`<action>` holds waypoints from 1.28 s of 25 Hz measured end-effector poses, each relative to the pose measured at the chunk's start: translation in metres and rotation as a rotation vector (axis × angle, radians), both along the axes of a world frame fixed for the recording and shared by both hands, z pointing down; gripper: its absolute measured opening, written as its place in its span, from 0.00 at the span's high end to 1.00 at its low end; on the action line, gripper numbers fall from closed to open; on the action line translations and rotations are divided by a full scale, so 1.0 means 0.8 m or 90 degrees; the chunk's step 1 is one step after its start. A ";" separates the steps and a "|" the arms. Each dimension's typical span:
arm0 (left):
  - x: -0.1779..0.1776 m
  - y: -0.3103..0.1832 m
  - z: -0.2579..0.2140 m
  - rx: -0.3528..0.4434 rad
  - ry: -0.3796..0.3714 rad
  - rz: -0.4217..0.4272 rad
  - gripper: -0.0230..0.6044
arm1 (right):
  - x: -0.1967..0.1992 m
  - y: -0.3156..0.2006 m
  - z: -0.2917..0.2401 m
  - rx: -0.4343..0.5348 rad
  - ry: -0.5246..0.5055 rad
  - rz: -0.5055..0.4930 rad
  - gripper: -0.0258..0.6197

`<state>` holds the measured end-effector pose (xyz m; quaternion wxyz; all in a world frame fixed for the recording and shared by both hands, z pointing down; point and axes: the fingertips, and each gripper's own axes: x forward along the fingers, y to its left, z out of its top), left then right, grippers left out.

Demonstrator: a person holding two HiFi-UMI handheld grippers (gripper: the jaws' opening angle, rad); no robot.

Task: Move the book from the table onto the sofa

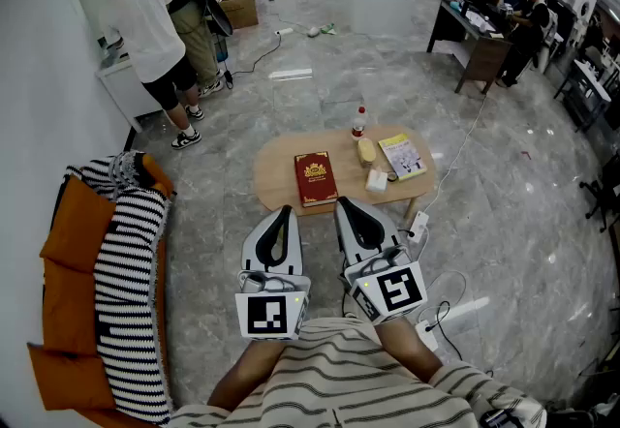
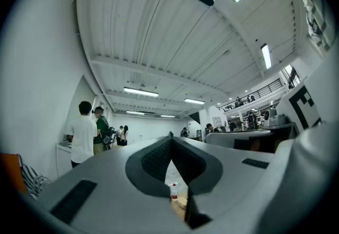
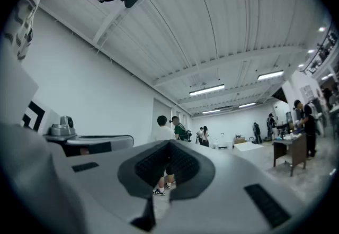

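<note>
A red book (image 1: 315, 178) with a gold emblem lies flat on the near left part of the oval wooden table (image 1: 276, 174). The sofa (image 1: 73, 223), with orange cushions and a striped blanket (image 1: 126, 290), stands at the left. My left gripper (image 1: 284, 211) and right gripper (image 1: 346, 204) are held side by side in front of my chest, just short of the table's near edge. Both are shut with nothing between the jaws. In the left gripper view the left gripper (image 2: 170, 141) points slightly upward. The right gripper (image 3: 170, 143) points toward the people at the far wall.
On the table also lie a yellow book (image 1: 402, 156), a small red-capped bottle (image 1: 359, 122) and small packets (image 1: 376, 180). A power strip with cables (image 1: 418, 223) lies on the floor right of the table. People (image 1: 145, 24) stand at the back left; a desk (image 1: 475, 39) is at the back right.
</note>
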<state>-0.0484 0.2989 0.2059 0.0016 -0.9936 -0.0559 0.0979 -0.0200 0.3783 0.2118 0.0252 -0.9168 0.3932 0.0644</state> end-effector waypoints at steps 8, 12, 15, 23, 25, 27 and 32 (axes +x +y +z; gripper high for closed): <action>0.013 0.012 -0.001 -0.003 -0.004 -0.011 0.96 | 0.014 0.012 -0.003 -0.009 -0.001 -0.008 0.94; 0.020 0.021 0.004 -0.007 -0.012 -0.016 0.96 | 0.020 0.023 0.002 -0.009 -0.009 -0.007 0.94; 0.026 0.033 0.010 -0.009 -0.019 -0.023 0.96 | 0.028 0.038 0.008 -0.003 -0.018 -0.006 0.94; 0.052 0.075 0.026 -0.002 -0.028 -0.043 0.96 | 0.056 0.079 0.022 0.011 -0.031 -0.027 0.94; 0.058 0.085 0.033 0.003 -0.036 -0.054 0.96 | 0.063 0.087 0.027 0.013 -0.035 -0.033 0.94; 0.064 0.091 0.042 0.006 -0.049 -0.070 0.96 | 0.073 0.094 0.035 0.016 -0.042 -0.038 0.94; 0.086 0.086 0.064 0.011 -0.082 -0.098 0.96 | 0.107 0.095 0.056 0.022 -0.073 -0.039 0.94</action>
